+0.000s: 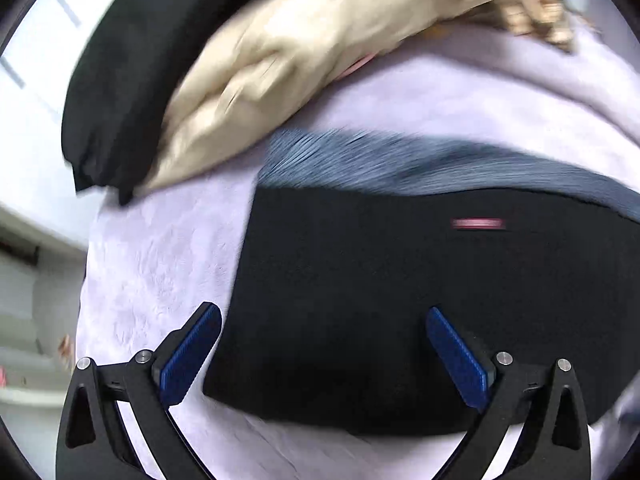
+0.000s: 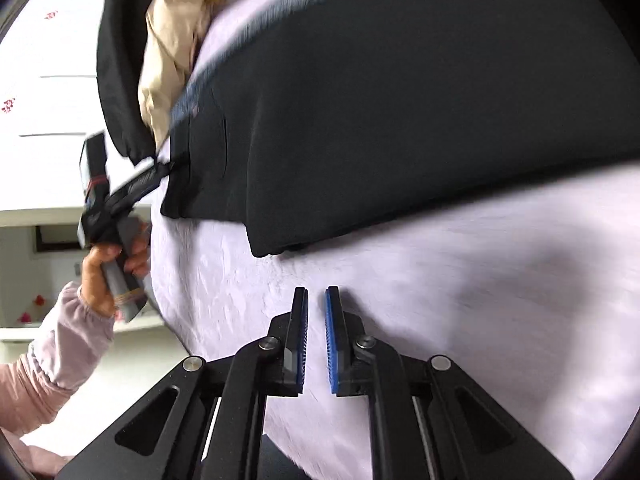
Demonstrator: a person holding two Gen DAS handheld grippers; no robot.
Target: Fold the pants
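The black pants (image 1: pixel 400 300) lie folded on a lavender blanket (image 1: pixel 160 260), with a blue-grey ribbed waistband (image 1: pixel 400 168) along their far edge and a small pink label (image 1: pixel 478 223). My left gripper (image 1: pixel 322 316) hangs open just above their near left corner, its blue pads wide apart and touching nothing. In the right wrist view the pants (image 2: pixel 400 120) lie further off. My right gripper (image 2: pixel 316 296) hovers over the bare blanket (image 2: pixel 480 280), short of the pants' near corner. Its pads stand shut to a thin slit with nothing between them.
A beige garment (image 1: pixel 300 60) and a black garment (image 1: pixel 132 60) lie heaped at the blanket's far left edge. A hand (image 2: pixel 104 272) in a pale pink sleeve (image 2: pixel 68 340) holds the left gripper's handle (image 2: pixel 124 284) beside the blanket's left edge. White floor (image 1: pixel 24 120) lies beyond.
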